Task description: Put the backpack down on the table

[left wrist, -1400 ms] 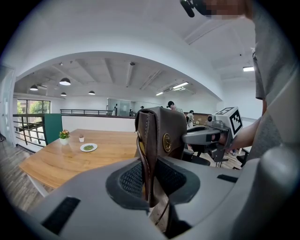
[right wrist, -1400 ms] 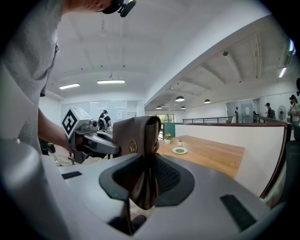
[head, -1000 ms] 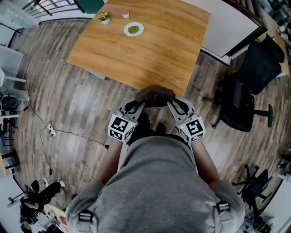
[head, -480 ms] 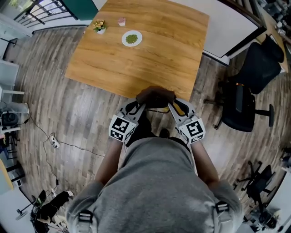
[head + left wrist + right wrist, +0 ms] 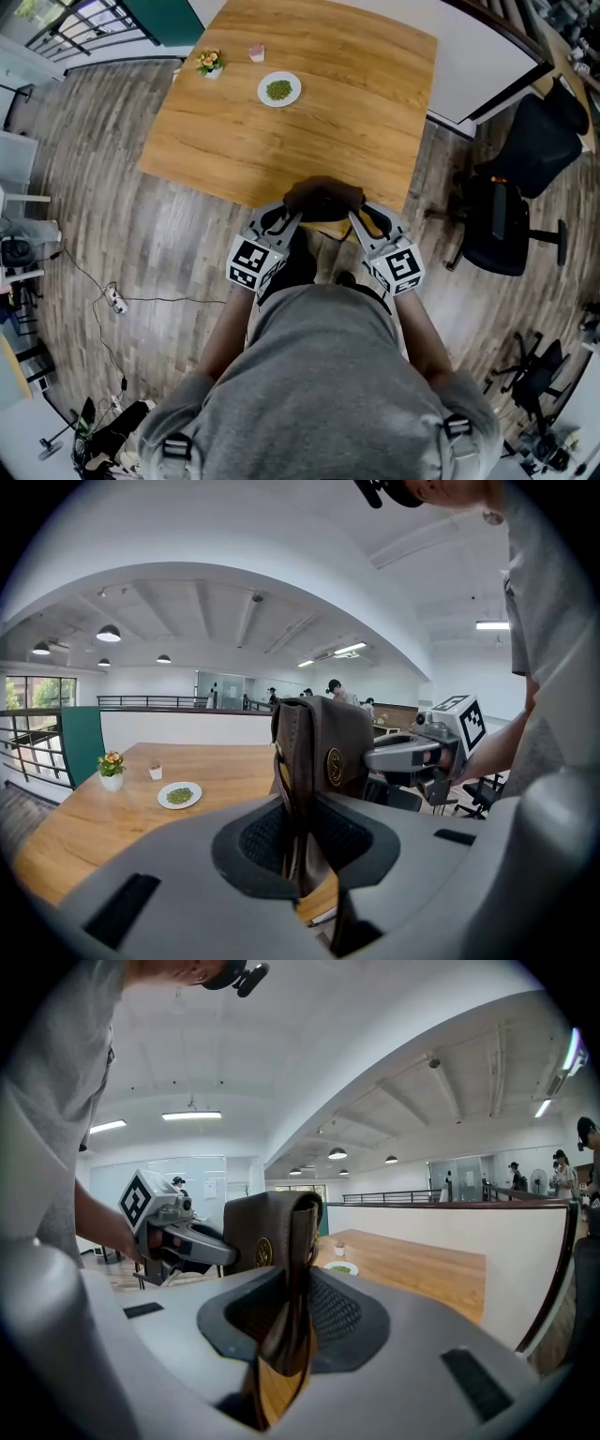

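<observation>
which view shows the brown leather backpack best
Left gripper view: the brown leather backpack is large and centred, round emblem clear. The right gripper view shows it smaller, shadowed; the head view only its top.

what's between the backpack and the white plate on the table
Nothing but bare wooden tabletop lies between the backpack and the plate; the head view shows this plainly.

Looks steeply down from overhead onto the desk [image 5: 234, 141]. Peers from left tongs [image 5: 291, 216] and right tongs [image 5: 356, 217], close against the backpack [image 5: 323, 199], facing each other; shares the desk.
</observation>
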`<state>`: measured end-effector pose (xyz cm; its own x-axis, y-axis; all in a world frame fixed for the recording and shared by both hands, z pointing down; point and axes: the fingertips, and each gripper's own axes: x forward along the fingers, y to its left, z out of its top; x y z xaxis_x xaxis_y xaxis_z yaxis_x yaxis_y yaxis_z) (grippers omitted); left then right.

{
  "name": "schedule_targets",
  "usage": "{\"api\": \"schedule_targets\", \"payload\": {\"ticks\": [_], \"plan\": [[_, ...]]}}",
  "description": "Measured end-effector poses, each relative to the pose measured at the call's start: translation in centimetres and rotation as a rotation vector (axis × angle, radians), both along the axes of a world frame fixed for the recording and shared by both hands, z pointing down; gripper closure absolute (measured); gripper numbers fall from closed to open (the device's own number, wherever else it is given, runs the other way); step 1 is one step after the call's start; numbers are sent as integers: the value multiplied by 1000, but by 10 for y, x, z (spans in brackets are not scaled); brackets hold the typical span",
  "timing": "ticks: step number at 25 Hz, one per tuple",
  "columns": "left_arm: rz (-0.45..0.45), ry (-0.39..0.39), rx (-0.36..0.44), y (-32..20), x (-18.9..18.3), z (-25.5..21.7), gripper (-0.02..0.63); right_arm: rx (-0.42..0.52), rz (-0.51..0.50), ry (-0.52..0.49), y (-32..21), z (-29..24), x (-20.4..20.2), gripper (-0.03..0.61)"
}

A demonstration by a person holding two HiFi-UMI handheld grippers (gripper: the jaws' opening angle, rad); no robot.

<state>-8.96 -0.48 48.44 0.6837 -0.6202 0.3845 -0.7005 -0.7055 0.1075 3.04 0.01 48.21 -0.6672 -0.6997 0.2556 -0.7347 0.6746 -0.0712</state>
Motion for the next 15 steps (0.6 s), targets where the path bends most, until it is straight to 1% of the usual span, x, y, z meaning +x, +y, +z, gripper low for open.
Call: {"api": "schedule_targets", "payload": {"ticks": [9,15], "plan": [[57,19,-16,-28,-15,5,541,-4,59,19,-23,4,-15,491],[106,25,-21,-48,-30,10,541,-10,118,25,-40,6,-30,491]]}}
